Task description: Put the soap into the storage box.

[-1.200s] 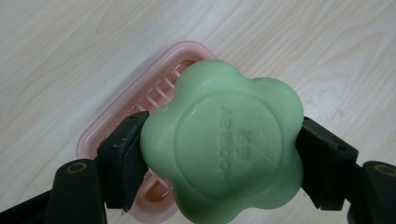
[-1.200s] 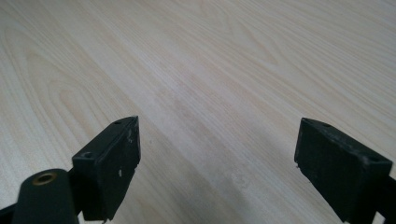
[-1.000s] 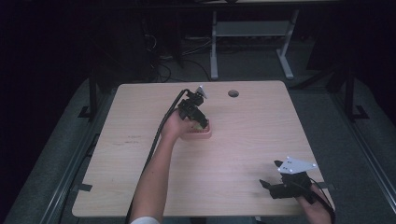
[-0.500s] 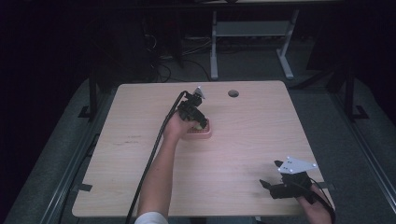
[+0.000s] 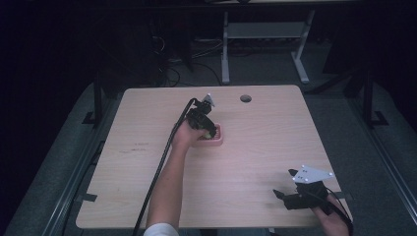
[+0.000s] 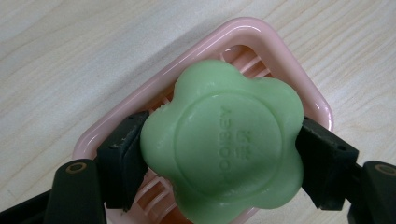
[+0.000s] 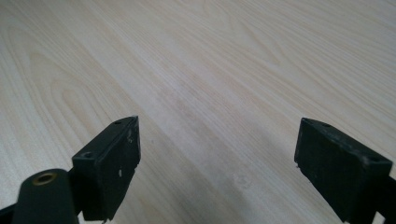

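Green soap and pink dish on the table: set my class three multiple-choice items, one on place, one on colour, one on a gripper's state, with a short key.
1. Where is the green soap?
A. On the bare table near the round hole
B. Between the left gripper's jaws, over the pink soap dish
C. Beside the right gripper

2. What colour is the dish under the soap?
A. Blue
B. White
C. Pink

3. How does the right gripper stand?
A. Open, with nothing between its jaws
B. Shut on the soap
C. Shut on the dish's rim

Key: 1 B, since the left gripper view shows a black pad pressed to each side of the flower-shaped bar above the dish. 2 C, as its rim is pale pink in that view and in the high view. 3 A, since its own view has the jaws wide apart over bare table.
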`<state>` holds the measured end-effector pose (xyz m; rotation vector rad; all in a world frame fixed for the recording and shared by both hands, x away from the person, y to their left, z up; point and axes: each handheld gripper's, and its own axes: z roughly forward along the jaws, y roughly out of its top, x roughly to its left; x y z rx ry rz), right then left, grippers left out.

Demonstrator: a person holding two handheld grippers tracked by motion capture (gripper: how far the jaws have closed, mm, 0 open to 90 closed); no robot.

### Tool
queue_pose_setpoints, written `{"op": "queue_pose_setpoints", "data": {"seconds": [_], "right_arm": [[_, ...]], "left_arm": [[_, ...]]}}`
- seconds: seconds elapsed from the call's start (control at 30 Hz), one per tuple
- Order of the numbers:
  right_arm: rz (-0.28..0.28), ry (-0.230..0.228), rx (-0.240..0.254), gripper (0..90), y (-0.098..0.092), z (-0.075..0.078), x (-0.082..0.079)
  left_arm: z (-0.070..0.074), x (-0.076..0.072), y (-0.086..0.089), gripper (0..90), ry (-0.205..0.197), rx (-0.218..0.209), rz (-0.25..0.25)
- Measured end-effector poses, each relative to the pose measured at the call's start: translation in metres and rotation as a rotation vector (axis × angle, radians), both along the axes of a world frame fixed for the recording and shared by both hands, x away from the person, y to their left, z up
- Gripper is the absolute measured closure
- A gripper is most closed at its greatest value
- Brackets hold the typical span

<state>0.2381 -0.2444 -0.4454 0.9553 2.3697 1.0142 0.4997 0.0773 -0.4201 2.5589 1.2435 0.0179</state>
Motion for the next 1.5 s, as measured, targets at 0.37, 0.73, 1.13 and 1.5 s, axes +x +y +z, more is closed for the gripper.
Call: {"op": "queue_pose_setpoints", "data": {"seconds": [0.37,0.73,1.13,1.5], "right_arm": [[0.000,-0.004,0.000,13.8,0.000,0.000,0.000],[0.002,-0.001,-0.001,13.8,0.001,0.000,0.000],[0.000,-0.001,-0.003,13.8,0.001,0.000,0.000],[-0.002,0.000,-0.009,13.8,0.001,0.000,0.000]], "left_arm": [[-0.004,-0.001,-0.003,26.0,0.005,0.013,0.015],[-0.001,-0.002,-0.003,25.8,-0.009,0.009,0.013],[0.007,-0.006,-0.001,25.0,-0.028,0.023,-0.005],[0.022,-0.014,0.007,24.5,-0.060,-0.002,-0.024]]}}
